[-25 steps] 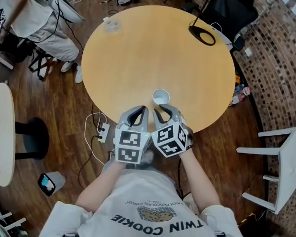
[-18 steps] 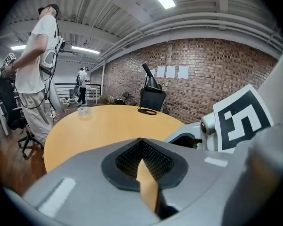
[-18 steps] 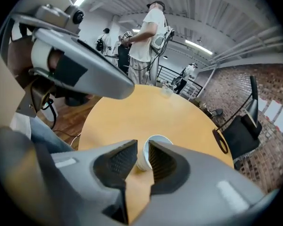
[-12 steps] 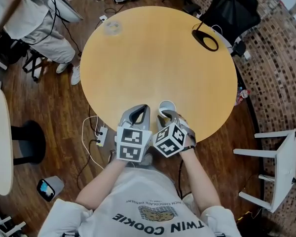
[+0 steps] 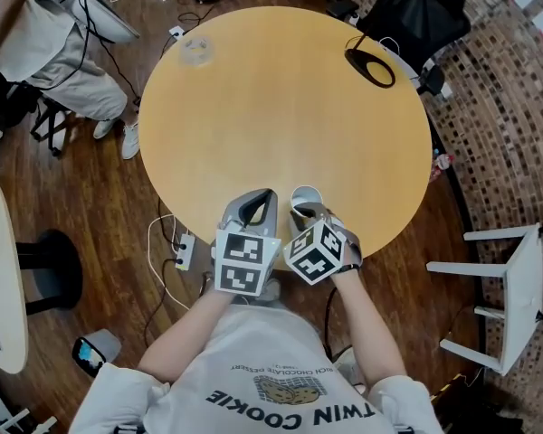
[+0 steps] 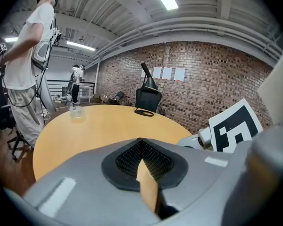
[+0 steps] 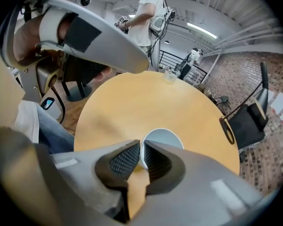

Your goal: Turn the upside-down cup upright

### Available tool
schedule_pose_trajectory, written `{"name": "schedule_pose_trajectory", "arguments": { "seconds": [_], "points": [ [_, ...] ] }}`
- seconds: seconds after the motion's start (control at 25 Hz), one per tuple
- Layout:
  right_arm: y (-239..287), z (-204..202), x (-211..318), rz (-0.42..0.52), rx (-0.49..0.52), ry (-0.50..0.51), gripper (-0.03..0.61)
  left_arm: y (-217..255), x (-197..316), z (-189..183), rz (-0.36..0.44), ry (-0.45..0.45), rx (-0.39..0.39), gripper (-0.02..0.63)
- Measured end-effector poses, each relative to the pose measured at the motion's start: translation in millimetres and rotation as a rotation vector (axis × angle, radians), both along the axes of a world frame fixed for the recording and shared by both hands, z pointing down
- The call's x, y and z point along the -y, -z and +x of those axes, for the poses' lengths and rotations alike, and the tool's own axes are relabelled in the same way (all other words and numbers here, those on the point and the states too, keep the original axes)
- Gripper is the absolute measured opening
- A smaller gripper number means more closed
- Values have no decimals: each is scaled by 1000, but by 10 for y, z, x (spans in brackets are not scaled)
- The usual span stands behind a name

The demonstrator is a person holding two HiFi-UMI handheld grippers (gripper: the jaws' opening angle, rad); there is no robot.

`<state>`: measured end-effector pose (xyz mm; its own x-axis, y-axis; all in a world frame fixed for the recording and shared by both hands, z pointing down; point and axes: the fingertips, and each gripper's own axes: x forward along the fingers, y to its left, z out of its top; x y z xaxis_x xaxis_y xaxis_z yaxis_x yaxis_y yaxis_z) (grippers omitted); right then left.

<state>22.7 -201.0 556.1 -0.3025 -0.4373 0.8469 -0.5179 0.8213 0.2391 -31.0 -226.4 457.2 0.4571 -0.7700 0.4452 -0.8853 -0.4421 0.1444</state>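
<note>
- Bystander (image 5: 50, 34) in pale clothes at the far left, standing off the round wooden table (image 5: 281, 107)
- clear container (image 5: 197, 51) on the table's far-left part; well apart from the grippers
- left gripper (image 6: 141, 141) at the table's near edge; jaws pressed together, nothing between them
- cup (image 5: 306, 194), white, mouth up at the near edge; just beside the left gripper
- right gripper (image 7: 141, 146) pointing steeply down onto the cup; jaws closing, pinching the cup's near wall at the rim, one pad inside, one outside
- black ring (image 5: 371, 66) lying on the table's far-right part; black chair (image 5: 421, 12) just beyond it
- white stool (image 5: 516, 287) on the floor at the right
</note>
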Motion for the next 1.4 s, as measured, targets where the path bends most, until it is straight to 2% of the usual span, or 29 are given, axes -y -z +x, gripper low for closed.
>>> {"name": "schedule_pose_trajectory", "arguments": {
  "seconds": [0.2, 0.36, 0.44, 0.64, 0.8, 0.88, 1.12, 1.4],
  "points": [
    [46, -43, 5, -9, 33, -6, 21, -9, 13, -27, -3, -1, 2, 6],
    [211, -87, 28, -16, 151, -66, 21, -13, 8, -39, -5, -5, 6, 6],
    [307, -100, 41, -40, 272, -127, 21, -9, 6, -35, -5, -9, 10, 6],
    [440, 28, 102, -121, 663, -355, 21, -5, 29, 9, -7, -25, 15, 6],
    [330, 178, 89, -265, 981, -539, 21, -14, 52, 68, -10, -40, 18, 6],
    [237, 258, 94, -318, 1079, -617, 21, -16, 59, 93, -12, -47, 17, 6],
    [85, 466, 99, -325, 1169, -732, 21, -16, 53, 110, -11, -50, 25, 6],
    [37, 492, 71, -364, 1271, -794, 25, -15, 20, 115, -12, -50, 26, 6]
  ]
}}
